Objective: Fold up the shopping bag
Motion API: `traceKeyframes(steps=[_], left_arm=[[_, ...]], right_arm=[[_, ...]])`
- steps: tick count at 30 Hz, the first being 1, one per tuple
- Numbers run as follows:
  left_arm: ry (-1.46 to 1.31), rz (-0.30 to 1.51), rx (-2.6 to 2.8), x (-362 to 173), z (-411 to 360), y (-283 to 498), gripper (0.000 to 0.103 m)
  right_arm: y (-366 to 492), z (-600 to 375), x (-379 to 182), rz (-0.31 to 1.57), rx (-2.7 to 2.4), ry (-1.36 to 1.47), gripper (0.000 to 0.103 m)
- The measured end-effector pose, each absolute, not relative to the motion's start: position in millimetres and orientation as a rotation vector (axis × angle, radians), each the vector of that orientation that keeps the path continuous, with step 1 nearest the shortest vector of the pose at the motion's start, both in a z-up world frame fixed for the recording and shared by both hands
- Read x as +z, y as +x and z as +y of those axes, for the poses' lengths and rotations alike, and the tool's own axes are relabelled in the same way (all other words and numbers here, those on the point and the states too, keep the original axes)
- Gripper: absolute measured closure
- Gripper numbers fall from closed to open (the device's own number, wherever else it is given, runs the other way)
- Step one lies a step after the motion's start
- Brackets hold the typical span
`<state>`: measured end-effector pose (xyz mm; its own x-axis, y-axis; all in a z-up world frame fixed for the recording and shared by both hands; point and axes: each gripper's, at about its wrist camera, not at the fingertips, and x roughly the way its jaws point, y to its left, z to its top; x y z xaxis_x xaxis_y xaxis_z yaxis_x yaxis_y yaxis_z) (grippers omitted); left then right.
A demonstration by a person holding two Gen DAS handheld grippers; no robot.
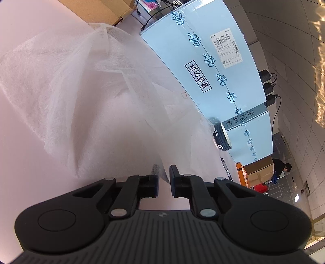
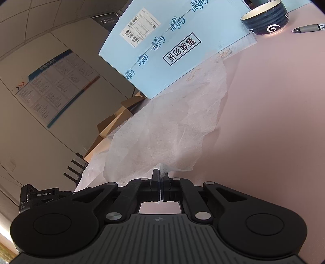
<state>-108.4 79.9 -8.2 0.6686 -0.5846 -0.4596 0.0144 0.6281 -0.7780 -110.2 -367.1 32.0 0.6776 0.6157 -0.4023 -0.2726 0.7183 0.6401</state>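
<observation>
A white, thin non-woven shopping bag (image 1: 85,97) lies crumpled on the pink table (image 1: 30,172). In the left wrist view my left gripper (image 1: 164,172) is open with a narrow gap. The bag's near edge drapes over its left fingertip (image 1: 154,169) and fills the gap, and the jaws are not closed on it. In the right wrist view the bag (image 2: 172,121) stretches away toward a pale blue box. My right gripper (image 2: 161,175) is shut on a pinch of the bag's near edge, which pokes up between the pads.
A large pale blue carton (image 1: 203,67) (image 2: 172,46) stands along the bag's far side. A dark striped bowl (image 1: 222,138) (image 2: 266,17) and a pen (image 1: 226,168) (image 2: 308,27) lie beside it. Brown cardboard boxes (image 1: 109,10) sit beyond the table. A person (image 1: 281,166) stands far off.
</observation>
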Motion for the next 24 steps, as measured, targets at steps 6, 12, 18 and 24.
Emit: traceKeyframes(steps=[6,12,18,24], left_arm=[[-0.826,0.747,-0.407,-3.8,81.1,-109.8,0.099],[-0.806,0.737,-0.518,4.7,61.2,-103.3,0.101],[-0.735,0.746,-0.593,21.5,47.0,-105.1,0.101],[-0.647,0.685,-0.494,57.6,76.3,-123.1,0.101]], right_arm=[[-124.8,-392.3,43.5,0.577,0.502,0.616,0.101],[-148.2,-427.0,61.2,0.491,0.450,0.637,0.101],[-183.5,-465.5,77.4,0.413,0.363,0.616,0.101],[-211.4,-499.7,78.7,0.371,0.298,0.654,0.101]])
